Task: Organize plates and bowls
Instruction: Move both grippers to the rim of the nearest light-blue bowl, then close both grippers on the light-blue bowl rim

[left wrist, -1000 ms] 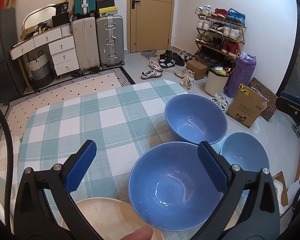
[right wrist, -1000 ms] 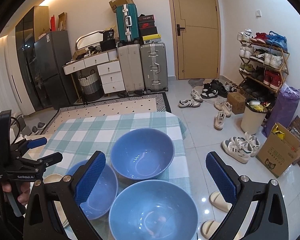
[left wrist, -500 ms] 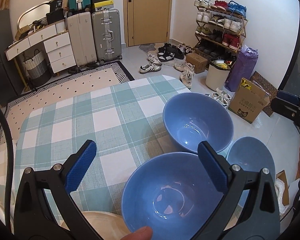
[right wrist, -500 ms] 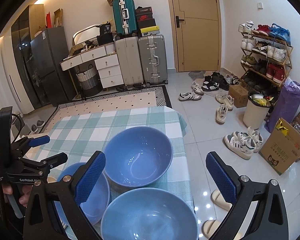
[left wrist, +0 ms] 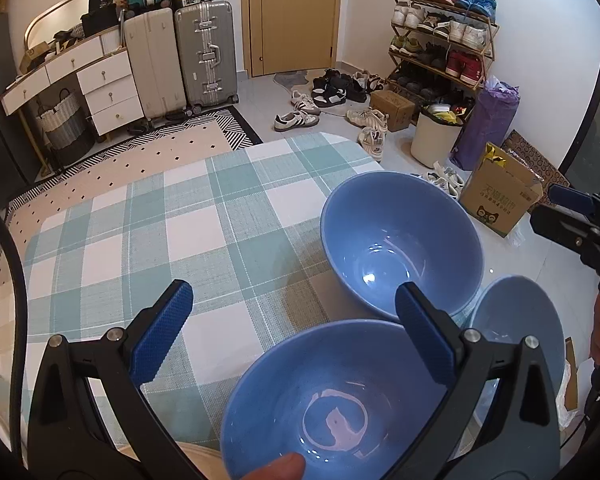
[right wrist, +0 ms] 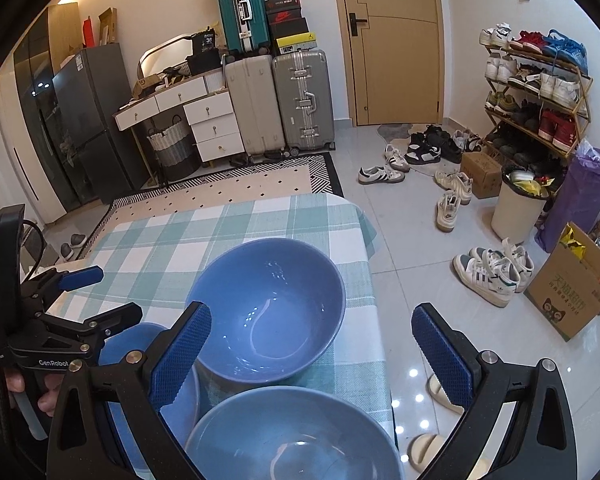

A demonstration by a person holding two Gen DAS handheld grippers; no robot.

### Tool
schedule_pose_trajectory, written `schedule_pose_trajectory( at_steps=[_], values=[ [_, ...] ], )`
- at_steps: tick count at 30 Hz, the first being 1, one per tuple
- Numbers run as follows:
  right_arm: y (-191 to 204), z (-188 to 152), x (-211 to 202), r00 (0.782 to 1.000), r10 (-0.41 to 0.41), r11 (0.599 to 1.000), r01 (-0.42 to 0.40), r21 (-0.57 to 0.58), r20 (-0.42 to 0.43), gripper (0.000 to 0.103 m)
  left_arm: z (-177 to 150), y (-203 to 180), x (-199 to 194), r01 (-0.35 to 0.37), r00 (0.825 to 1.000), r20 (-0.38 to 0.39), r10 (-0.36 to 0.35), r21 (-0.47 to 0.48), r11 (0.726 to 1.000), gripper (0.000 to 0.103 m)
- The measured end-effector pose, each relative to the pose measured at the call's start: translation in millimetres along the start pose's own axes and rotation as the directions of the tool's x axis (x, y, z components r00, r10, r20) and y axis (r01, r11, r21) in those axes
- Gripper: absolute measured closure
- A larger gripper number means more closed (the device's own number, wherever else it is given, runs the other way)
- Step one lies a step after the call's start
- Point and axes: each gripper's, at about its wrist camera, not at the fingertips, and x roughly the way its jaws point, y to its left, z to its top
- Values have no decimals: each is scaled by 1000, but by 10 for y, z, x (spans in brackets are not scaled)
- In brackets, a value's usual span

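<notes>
Left wrist view: left gripper [left wrist: 292, 336] spread wide and empty, nearest blue bowl [left wrist: 332, 404] directly under it at lower centre, round so no long axis; right gripper [right wrist: 312, 340], also released, hangs over another bowl [right wrist: 292, 436] at frame bottom.

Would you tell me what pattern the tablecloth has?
The tablecloth has a teal-green and white check, clearest in the left wrist view.
</notes>
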Motion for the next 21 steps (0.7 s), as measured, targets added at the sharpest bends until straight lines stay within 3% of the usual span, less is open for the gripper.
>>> schedule_pose_trajectory(
  at_steps=[21],
  values=[
    [-57, -61, 648, 992, -26, 1000, 24, -15, -125, 1, 61, -72, 636, 14, 996, -93, -14, -2, 1000, 2]
  ],
)
